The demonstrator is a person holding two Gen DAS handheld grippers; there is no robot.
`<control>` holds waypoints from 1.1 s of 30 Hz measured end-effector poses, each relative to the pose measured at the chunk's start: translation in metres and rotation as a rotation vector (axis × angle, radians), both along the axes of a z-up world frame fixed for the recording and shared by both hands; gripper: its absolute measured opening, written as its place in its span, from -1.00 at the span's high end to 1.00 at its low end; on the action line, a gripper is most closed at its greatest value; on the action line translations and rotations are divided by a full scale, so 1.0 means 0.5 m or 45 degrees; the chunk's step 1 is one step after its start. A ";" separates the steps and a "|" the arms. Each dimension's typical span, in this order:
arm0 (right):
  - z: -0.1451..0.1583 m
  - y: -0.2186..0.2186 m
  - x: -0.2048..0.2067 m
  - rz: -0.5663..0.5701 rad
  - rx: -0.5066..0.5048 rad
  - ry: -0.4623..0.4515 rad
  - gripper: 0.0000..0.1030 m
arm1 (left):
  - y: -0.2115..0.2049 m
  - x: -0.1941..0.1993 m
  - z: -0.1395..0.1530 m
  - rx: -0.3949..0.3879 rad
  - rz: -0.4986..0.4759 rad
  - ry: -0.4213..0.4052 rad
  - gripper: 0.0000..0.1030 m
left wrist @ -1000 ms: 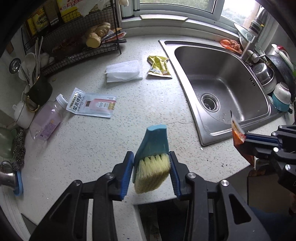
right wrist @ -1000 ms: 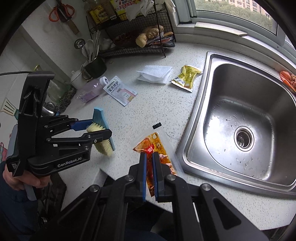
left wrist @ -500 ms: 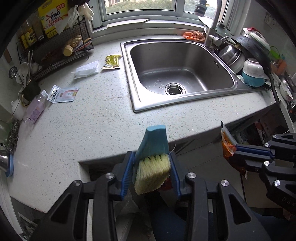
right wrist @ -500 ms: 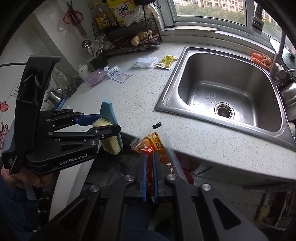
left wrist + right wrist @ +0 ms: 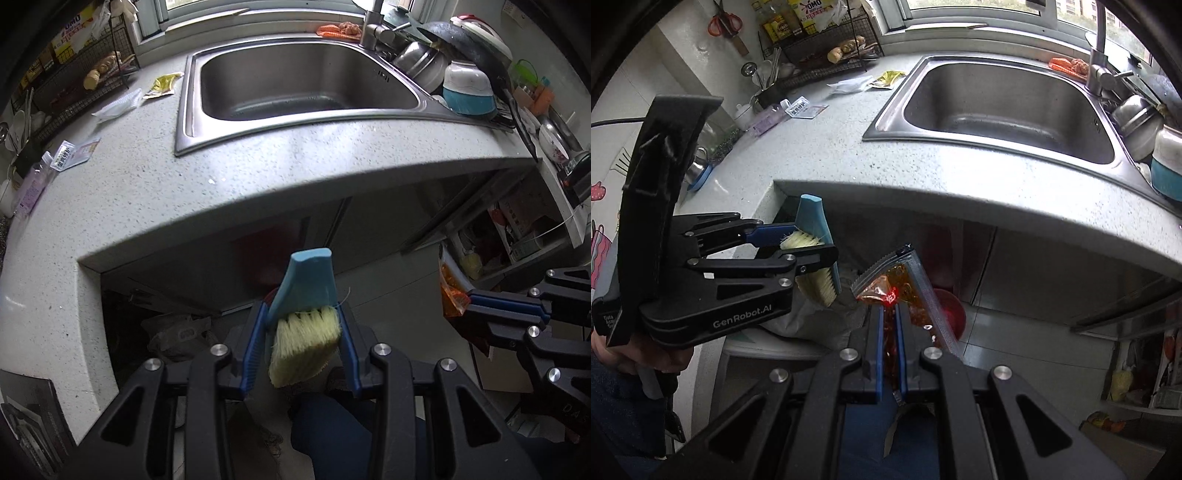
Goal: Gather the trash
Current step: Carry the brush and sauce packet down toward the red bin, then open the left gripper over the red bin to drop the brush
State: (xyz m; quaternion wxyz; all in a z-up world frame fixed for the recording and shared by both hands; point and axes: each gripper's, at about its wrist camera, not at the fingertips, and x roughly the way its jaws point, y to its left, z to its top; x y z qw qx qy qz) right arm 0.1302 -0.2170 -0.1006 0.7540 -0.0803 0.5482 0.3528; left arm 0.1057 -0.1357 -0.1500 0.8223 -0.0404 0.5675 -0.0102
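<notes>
Left wrist view: left gripper [image 5: 301, 345] clamped on a brush [image 5: 304, 325], blue handle up, pale bristles down between the blue pads. It hangs off the front edge of the counter [image 5: 258, 166], over the floor and the dark space under the counter, where a crumpled bag [image 5: 177, 332] lies. Right gripper [image 5: 890, 354] has its jaws pressed together on one sauce packet [image 5: 897, 291], clear plastic with orange-red contents, also held out past the counter's front edge and just to the right of the brush. A red bowl-like thing [image 5: 947, 308] sits on the floor behind the packet; what it is I cannot tell. On the counter, left of the sink [image 5: 303, 77]: three pieces of litter, well apart from both grippers. One yellow packet [image 5: 162, 85] nearest the sink rim, one white wrapper [image 5: 118, 107] beside it, one flat printed sachet [image 5: 74, 155] farther left, next to a clear bottle [image 5: 33, 188] lying on its side. One wire rack [image 5: 85, 88] stands behind them at the back of the counter. Right of the sink, stacked dishes: a blue-and-white bowl [image 5: 467, 92], a steel pot [image 5: 421, 62], a dark pan [image 5: 469, 40]. One tap [image 5: 1099, 70] behind the sink. A hand [image 5: 639, 354] grips the left tool's handle.
</notes>
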 end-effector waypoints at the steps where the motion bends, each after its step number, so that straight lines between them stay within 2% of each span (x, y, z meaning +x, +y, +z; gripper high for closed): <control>1: -0.007 -0.003 0.000 -0.009 -0.005 0.004 0.90 | -0.005 0.002 -0.015 -0.007 -0.013 0.009 0.31; 10: -0.105 -0.012 0.018 -0.078 -0.034 0.031 0.90 | -0.018 0.033 -0.171 -0.047 -0.025 0.092 0.31; 16: -0.169 0.010 0.034 -0.091 -0.077 0.057 0.90 | -0.015 0.057 -0.240 -0.057 -0.023 0.113 0.31; 21: -0.202 0.016 0.032 -0.096 -0.098 0.086 0.90 | -0.005 0.069 -0.258 -0.075 -0.015 0.122 0.31; 26: -0.209 0.016 0.033 -0.104 -0.105 0.093 0.90 | -0.002 0.077 -0.254 -0.081 -0.021 0.114 0.30; 29: -0.214 0.006 0.034 -0.111 -0.097 0.098 0.89 | -0.007 0.081 -0.243 -0.076 -0.037 0.103 0.15; 31: -0.212 -0.001 0.030 -0.110 -0.096 0.100 0.90 | -0.011 0.082 -0.233 -0.031 -0.049 0.109 -0.05; 33: -0.211 -0.003 0.031 -0.110 -0.093 0.098 0.90 | -0.012 0.083 -0.224 -0.035 -0.056 0.093 -0.07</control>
